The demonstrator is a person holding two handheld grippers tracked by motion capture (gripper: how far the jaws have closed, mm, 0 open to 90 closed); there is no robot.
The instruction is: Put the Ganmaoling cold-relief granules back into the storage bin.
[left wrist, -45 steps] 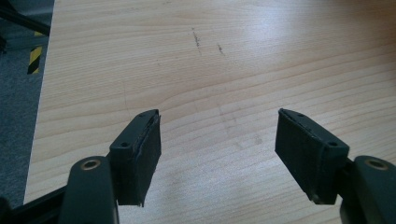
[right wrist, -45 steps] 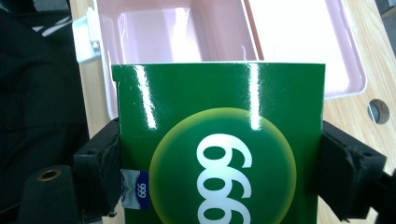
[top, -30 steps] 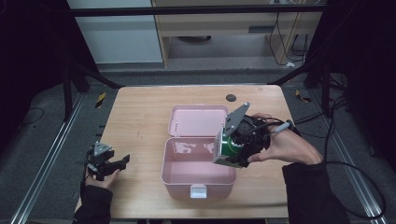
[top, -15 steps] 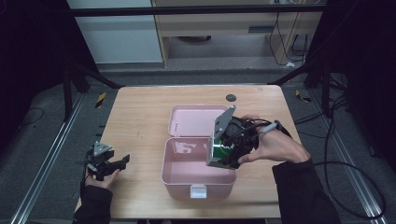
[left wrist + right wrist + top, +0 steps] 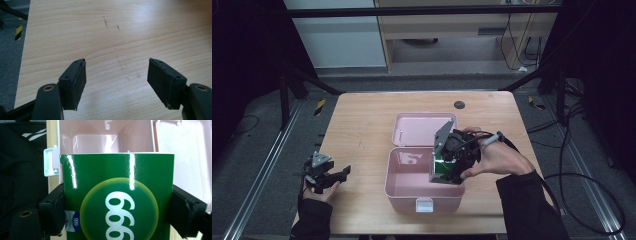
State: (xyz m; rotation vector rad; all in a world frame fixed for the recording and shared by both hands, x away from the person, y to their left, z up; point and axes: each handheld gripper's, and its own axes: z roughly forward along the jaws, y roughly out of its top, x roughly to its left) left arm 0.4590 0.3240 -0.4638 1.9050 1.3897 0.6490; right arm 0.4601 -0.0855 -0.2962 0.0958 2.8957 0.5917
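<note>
Gripping a green box between both jaws, the right gripper is hovering over the open pink case; tilting could catch its rim. Its own view is showing the clamp and white latch. The left gripper is gaping, holding nothing.

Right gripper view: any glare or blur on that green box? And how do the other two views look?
Right gripper view: bright vertical glare streaks on the glossy green box, print still sharp; the pink case behind looks washed out. Left gripper view: soft sheen on the wooden table, fingers crisp. High view: table evenly lit, surroundings very dark, small reflection inside the case.
</note>
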